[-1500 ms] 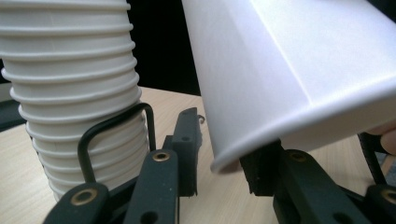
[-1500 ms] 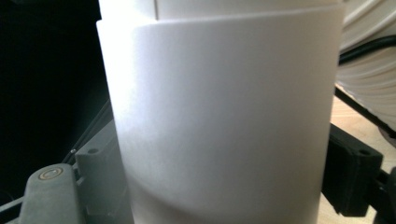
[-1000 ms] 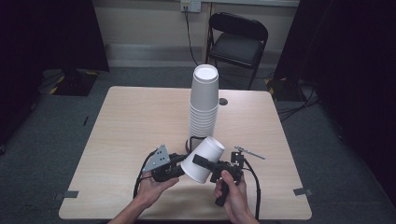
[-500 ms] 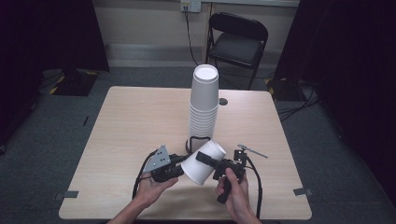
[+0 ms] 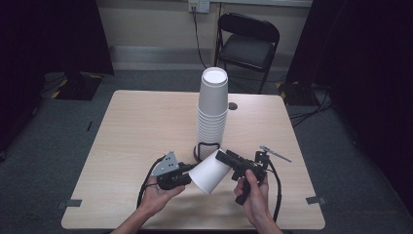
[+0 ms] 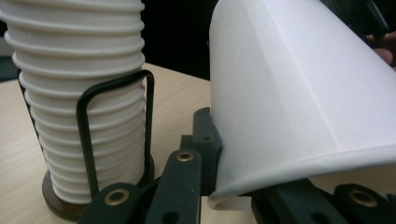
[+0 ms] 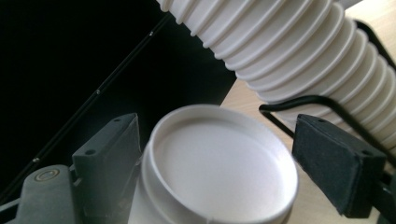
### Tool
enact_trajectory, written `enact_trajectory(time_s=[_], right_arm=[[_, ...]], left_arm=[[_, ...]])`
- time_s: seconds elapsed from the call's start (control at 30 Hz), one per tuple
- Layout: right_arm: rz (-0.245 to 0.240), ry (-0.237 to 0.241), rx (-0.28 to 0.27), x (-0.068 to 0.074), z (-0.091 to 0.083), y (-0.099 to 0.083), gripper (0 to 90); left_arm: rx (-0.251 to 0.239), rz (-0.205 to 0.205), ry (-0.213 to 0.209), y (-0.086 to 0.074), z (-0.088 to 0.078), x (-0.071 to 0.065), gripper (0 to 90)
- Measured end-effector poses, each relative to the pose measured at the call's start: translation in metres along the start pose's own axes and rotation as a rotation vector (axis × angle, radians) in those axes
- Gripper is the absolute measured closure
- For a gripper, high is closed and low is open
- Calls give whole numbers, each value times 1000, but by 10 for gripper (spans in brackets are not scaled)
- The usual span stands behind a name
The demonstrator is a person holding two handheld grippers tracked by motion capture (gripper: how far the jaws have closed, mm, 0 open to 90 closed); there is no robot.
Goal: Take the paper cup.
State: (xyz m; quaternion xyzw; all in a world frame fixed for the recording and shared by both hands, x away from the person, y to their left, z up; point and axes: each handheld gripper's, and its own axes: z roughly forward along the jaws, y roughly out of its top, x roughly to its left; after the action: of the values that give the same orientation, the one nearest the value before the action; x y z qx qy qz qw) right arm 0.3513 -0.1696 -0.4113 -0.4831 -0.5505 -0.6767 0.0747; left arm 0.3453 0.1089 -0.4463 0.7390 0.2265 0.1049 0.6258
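Note:
A white paper cup (image 5: 209, 171) lies on its side in the air between my two grippers, near the table's front edge. My left gripper (image 5: 187, 178) is shut on the cup's rim (image 6: 299, 93), one jaw inside and one outside. My right gripper (image 5: 225, 157) stands open around the cup's base (image 7: 219, 158). One of its pads (image 7: 112, 149) touches the cup's side, and the other pad (image 7: 336, 163) stands clear of it. Just behind, a tall stack of white cups (image 5: 213, 112) stands mouth down in a black wire holder (image 5: 207, 146).
The wooden table (image 5: 136, 136) has bare room to the left and right of the stack. A small dark disc (image 5: 233, 106) lies beside the stack's far side. A black folding chair (image 5: 248, 44) stands beyond the far edge. Cables trail from both grippers.
My right gripper has shifted a little to the right and away from the person. The cup's base has tipped slightly lower. The left hand has stayed in place.

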Motion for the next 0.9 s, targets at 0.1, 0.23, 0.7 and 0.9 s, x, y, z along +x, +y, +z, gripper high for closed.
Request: enact_trajectory(time_s=[0.1,0.23,0.7,0.9], right_arm=[[-20,-7,1,-1,-1,2,152],[-77,-24,18,-1,-1,3,151],[-281,-72,58,5,-11,7,133],[-356,-39,68,8,-15,5,132]], left_arm=[[22,-21,-3,0,-3,3,842],[62,-46,-7,2,-7,5,841],[196,-65,22,11,-18,15,849],[251,-74,31,13,-20,16,851]])
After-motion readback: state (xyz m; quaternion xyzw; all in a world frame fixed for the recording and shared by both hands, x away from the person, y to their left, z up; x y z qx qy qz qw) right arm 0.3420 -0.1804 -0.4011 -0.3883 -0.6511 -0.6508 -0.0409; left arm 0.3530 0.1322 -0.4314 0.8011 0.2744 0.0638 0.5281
